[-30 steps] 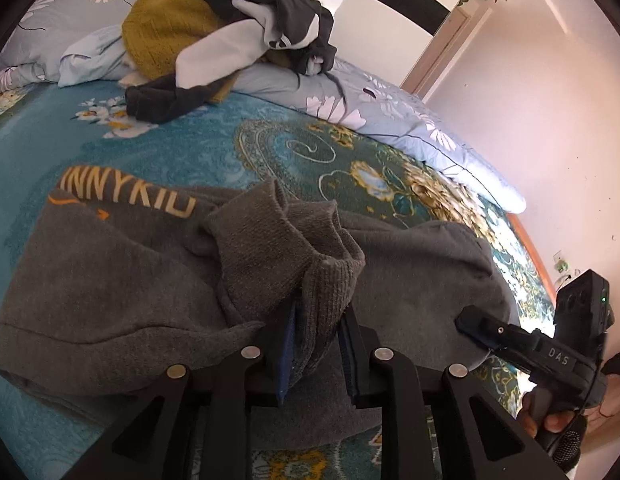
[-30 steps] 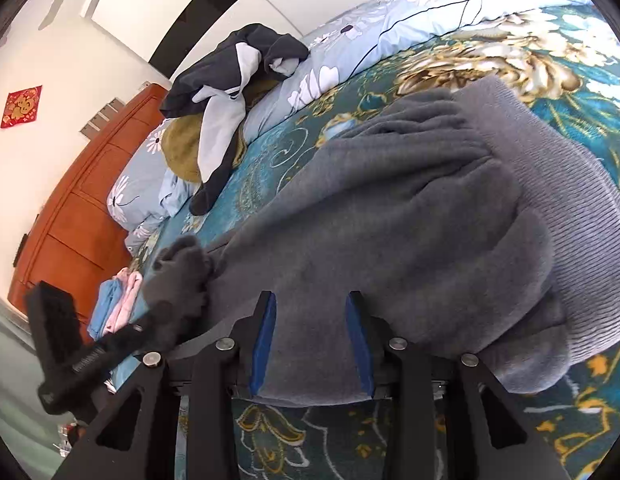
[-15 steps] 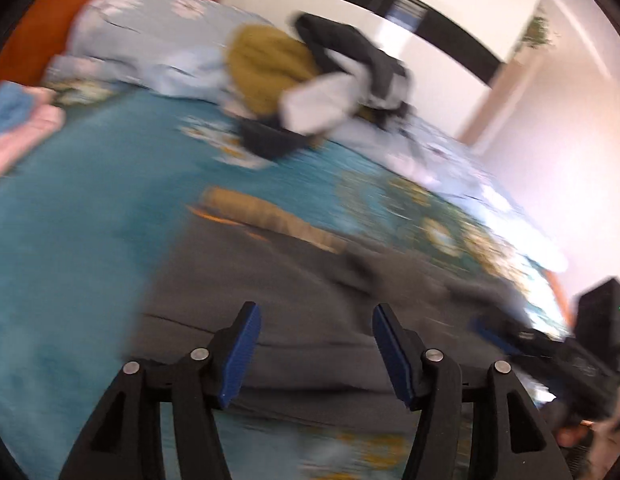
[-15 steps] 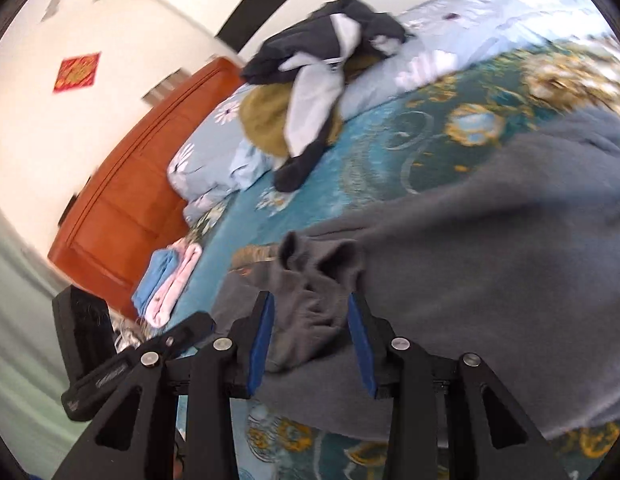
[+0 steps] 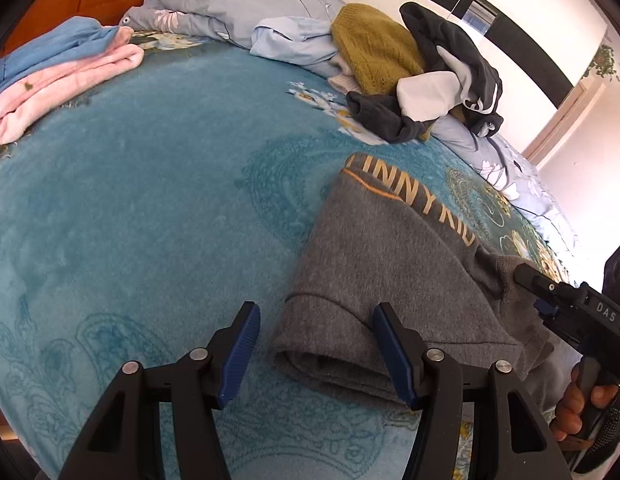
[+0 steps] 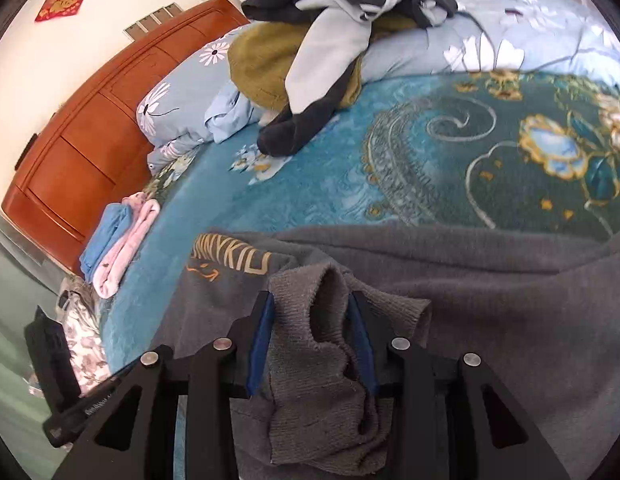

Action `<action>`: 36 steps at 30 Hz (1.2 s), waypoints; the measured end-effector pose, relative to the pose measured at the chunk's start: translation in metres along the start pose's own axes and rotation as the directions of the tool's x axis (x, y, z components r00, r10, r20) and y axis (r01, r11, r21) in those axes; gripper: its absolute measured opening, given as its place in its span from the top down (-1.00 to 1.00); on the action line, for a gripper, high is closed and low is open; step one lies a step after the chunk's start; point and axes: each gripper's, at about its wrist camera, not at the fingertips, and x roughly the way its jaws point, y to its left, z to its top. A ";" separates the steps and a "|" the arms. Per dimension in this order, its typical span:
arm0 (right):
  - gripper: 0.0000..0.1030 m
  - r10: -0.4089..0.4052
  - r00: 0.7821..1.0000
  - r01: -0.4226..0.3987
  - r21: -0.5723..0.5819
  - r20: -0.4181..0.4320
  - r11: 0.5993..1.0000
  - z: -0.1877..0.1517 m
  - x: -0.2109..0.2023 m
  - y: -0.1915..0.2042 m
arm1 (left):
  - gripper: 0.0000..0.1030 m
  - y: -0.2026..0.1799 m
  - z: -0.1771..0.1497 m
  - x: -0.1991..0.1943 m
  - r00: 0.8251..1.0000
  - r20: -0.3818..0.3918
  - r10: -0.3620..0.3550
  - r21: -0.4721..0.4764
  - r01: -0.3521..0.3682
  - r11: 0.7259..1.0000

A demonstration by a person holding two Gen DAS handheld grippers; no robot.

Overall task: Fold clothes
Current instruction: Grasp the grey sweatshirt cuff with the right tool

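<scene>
A grey sweatshirt (image 5: 381, 264) with tan lettering lies partly folded on the teal bedspread (image 5: 150, 200). My left gripper (image 5: 315, 356) hangs open over its near folded corner, and the pads touch nothing. In the right wrist view the sweatshirt (image 6: 509, 300) fills the foreground. Its ribbed sleeve cuff (image 6: 310, 312) stands bunched between the blue pads of my right gripper (image 6: 311, 336). That gripper's jaws are part open around the cuff and I see no squeeze. In the left wrist view a hand (image 5: 577, 404) holds the right gripper (image 5: 537, 292) at the cuff (image 5: 501, 268).
A pile of unfolded clothes (image 5: 409, 56), mustard, dark grey and white, sits on the flowered quilt (image 5: 230, 0) at the far side. Folded pink and blue garments (image 5: 58, 76) lie by the wooden headboard (image 6: 90, 120). Bare bedspread stretches left of the sweatshirt.
My left gripper let go of the sleeve cuff, opened wide and swung left to the sweatshirt's folded corner. My right gripper moved left along the sweatshirt until the cuff stood between its pads.
</scene>
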 end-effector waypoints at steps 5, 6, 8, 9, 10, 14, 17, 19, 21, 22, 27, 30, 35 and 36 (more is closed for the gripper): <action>0.83 0.094 0.995 -0.094 0.015 0.029 0.995 -0.002 -0.009 0.002 | -0.26 0.001 -0.002 -0.002 1.000 0.006 0.005 0.011 -0.005 1.000; 0.83 0.097 0.995 -0.097 0.011 0.035 0.995 -0.001 -0.012 0.002 | -0.26 0.000 -0.002 -0.003 1.000 0.008 0.006 0.018 -0.007 1.000; 0.85 0.085 0.994 -0.085 0.000 0.071 0.996 0.000 -0.025 0.002 | -0.26 0.000 -0.003 -0.005 1.000 0.010 0.009 0.028 -0.009 1.000; 0.86 0.069 0.992 -0.069 -0.006 0.103 0.998 0.000 -0.035 0.002 | -0.27 0.000 -0.002 -0.005 1.000 0.007 0.007 0.029 -0.007 1.000; 0.86 0.053 0.992 -0.055 0.012 0.118 0.998 -0.001 -0.041 -0.005 | -0.28 0.000 -0.002 -0.003 1.000 0.003 0.006 0.026 -0.006 1.000; 0.91 -0.051 0.996 0.041 0.132 0.072 0.990 -0.011 -0.036 -0.043 | -0.29 0.002 -0.003 -0.001 1.000 -0.009 0.008 0.019 -0.008 1.000; 0.89 0.022 0.999 -0.031 0.249 0.039 0.968 -0.025 -0.024 -0.065 | -0.29 0.002 -0.002 -0.001 1.000 -0.014 0.007 0.020 -0.006 1.000; 0.89 0.042 0.997 -0.058 0.275 0.061 0.960 -0.030 -0.028 -0.069 | -0.30 0.003 -0.002 -0.001 1.000 -0.016 0.004 0.016 -0.004 1.000; 0.78 0.071 0.993 -0.097 0.301 0.094 0.949 -0.033 -0.034 -0.070 | -0.30 0.003 -0.002 -0.001 1.000 -0.015 0.005 0.015 -0.005 1.000; 0.45 0.087 0.990 -0.118 0.322 0.108 0.940 -0.034 -0.036 -0.072 | -0.30 0.003 -0.002 -0.001 1.000 -0.014 0.006 0.016 -0.006 1.000; 0.16 0.134 0.986 -0.163 0.369 0.103 0.915 -0.033 -0.036 -0.073 | -0.31 0.002 -0.002 -0.002 1.000 -0.015 0.011 0.019 -0.011 1.000; 0.16 0.167 0.983 -0.181 0.361 0.070 0.915 -0.033 -0.030 -0.067 | -0.31 0.003 -0.003 -0.001 1.000 -0.017 0.007 0.014 -0.007 1.000; -0.06 0.157 0.987 -0.163 0.341 0.045 0.926 -0.032 -0.019 -0.061 | -0.33 0.003 -0.003 -0.002 1.000 -0.020 0.009 0.016 -0.008 1.000; -0.06 0.152 0.987 -0.158 0.343 0.045 0.926 -0.032 -0.019 -0.061 | -0.33 0.003 -0.003 -0.002 1.000 -0.020 0.009 0.016 -0.009 1.000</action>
